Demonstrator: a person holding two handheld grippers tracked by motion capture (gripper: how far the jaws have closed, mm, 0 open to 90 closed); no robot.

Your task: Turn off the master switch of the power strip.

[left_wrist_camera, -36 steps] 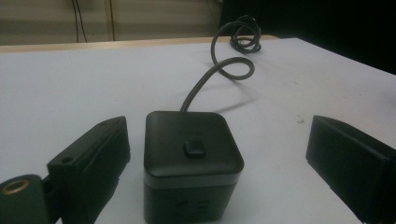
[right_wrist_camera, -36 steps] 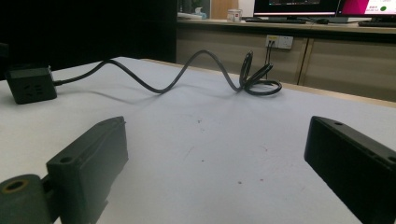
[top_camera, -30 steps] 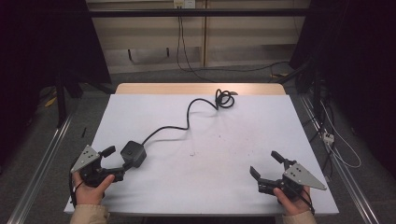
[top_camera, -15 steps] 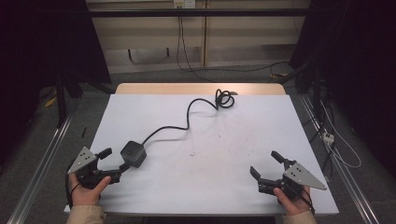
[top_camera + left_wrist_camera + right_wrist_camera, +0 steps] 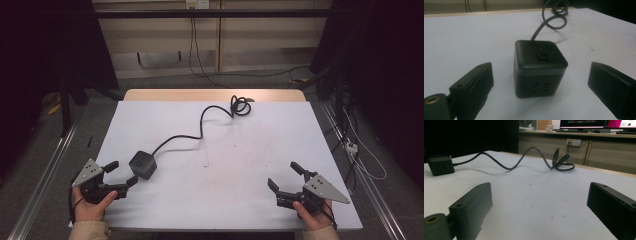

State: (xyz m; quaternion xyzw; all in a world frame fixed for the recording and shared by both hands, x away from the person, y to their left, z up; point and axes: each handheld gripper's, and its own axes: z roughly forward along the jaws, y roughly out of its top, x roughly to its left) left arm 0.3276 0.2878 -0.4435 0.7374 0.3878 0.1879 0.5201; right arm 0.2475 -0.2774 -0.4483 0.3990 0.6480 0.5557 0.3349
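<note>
Left claw [image 5: 122,172] gapes wide just short of the black cube [image 5: 142,164]; right claw [image 5: 288,176] spread, empty.

A black cube-shaped power socket [image 5: 142,164] sits upright on the white surface [image 5: 240,150] near its front left, a small button on top. Its black cable [image 5: 200,127] snakes toward the far edge, ending in a loose coil.

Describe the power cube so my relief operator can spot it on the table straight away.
Start at the white table and look to its near left corner, just ahead of the left tool. There sits a small black plastic cube socket, between that tool's open jaws. A black cable leads from it to a coil at the far edge.
</note>
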